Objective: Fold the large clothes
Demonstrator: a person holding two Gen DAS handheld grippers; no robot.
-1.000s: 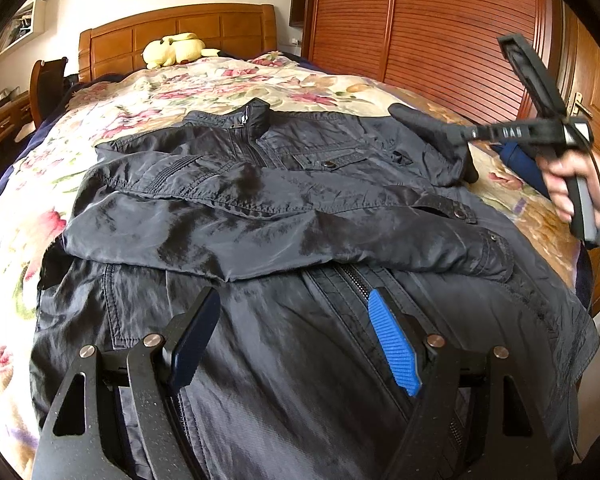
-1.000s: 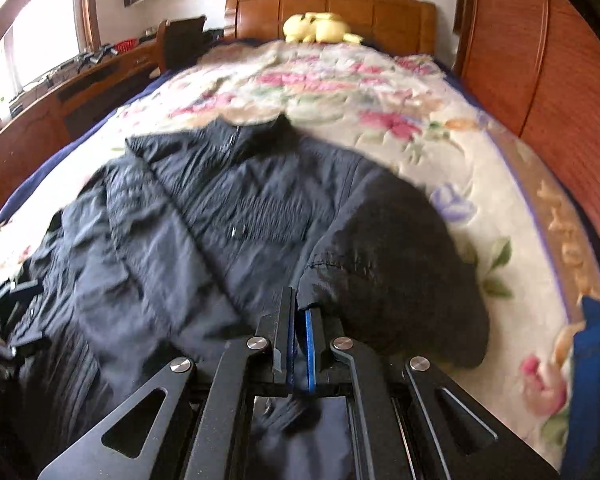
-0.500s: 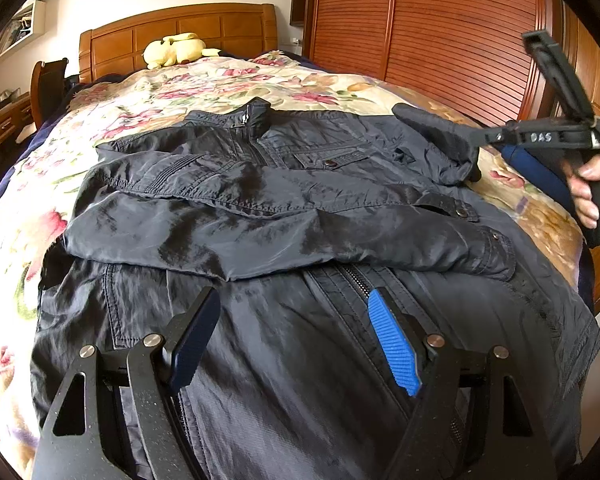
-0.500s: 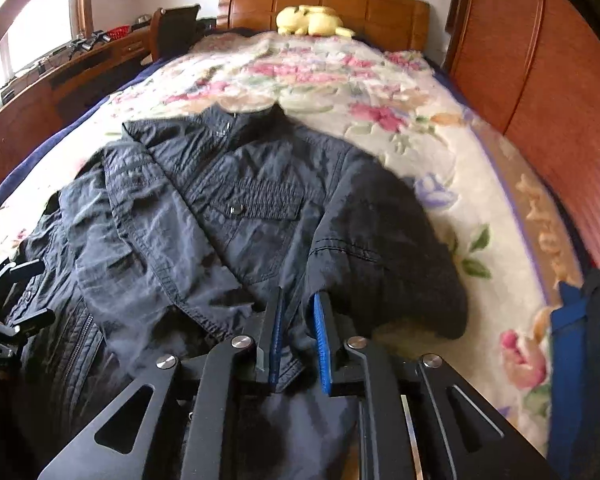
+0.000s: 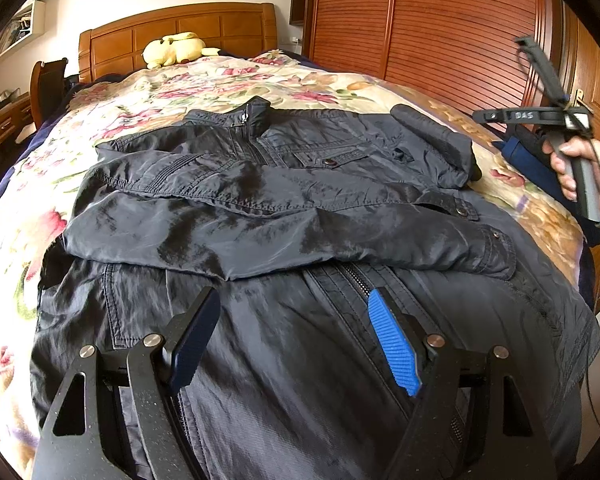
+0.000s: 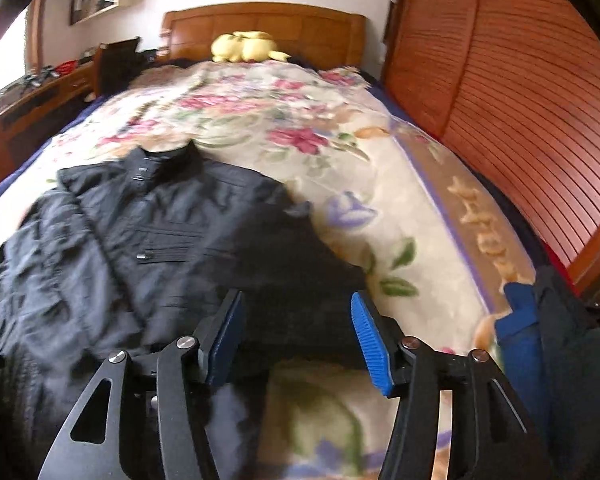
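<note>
Your right hand-held gripper (image 6: 296,334) let go of the sleeve (image 6: 300,264) and now hangs spread above it. Left hand-held gripper (image 5: 296,336) spread over the jacket (image 5: 260,208), flat on the bed (image 6: 380,168).

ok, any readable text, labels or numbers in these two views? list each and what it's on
"DAS": light letters on the black body of the right gripper, seen in the left wrist view; slightly soft, so that is my best reading.
Gold marks woven along the border of the floral blanket: possibly lettering, too distorted to read.
Snap buttons on the dark jacket: any embossing is too small to read.
Nothing else legible in either view.
</note>
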